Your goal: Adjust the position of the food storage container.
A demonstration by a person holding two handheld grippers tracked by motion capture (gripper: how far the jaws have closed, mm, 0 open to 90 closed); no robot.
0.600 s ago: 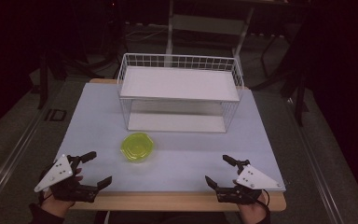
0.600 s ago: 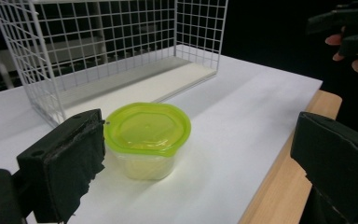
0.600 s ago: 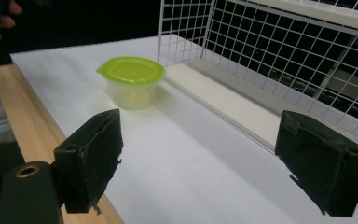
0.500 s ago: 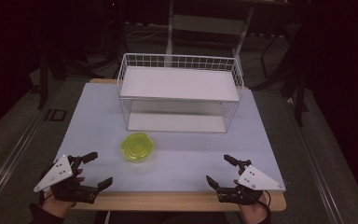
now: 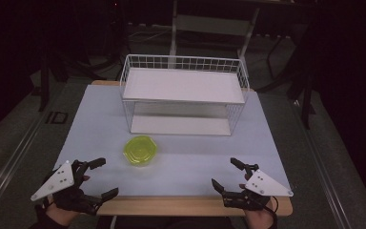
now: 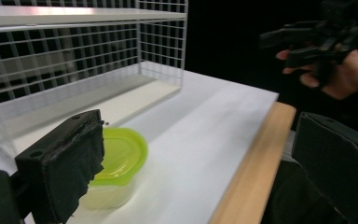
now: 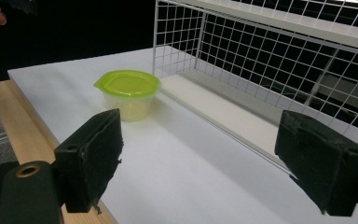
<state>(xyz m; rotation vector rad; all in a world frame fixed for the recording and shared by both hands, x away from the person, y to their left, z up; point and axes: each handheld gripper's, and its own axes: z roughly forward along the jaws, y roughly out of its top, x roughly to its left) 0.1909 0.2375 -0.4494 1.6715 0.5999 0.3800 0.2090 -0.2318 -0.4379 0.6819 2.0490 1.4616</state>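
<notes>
A small tub [image 5: 140, 151] with a green lid sits on the white counter [image 5: 190, 157] — just in front of the wire rack [image 5: 183, 98], a bit to the left. The left gripper [image 5: 100, 179] rests at the near left corner, its jaws wide open and holding nothing. The right gripper [image 5: 228, 175] rests at the near right corner — its jaws are wide open too, with nothing between them. Both are well apart from the tub.

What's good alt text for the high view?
A lidded green container sits on a white table before an empty two-tier wire rack. A person holds the left gripper and right gripper open at the near edge.
</notes>
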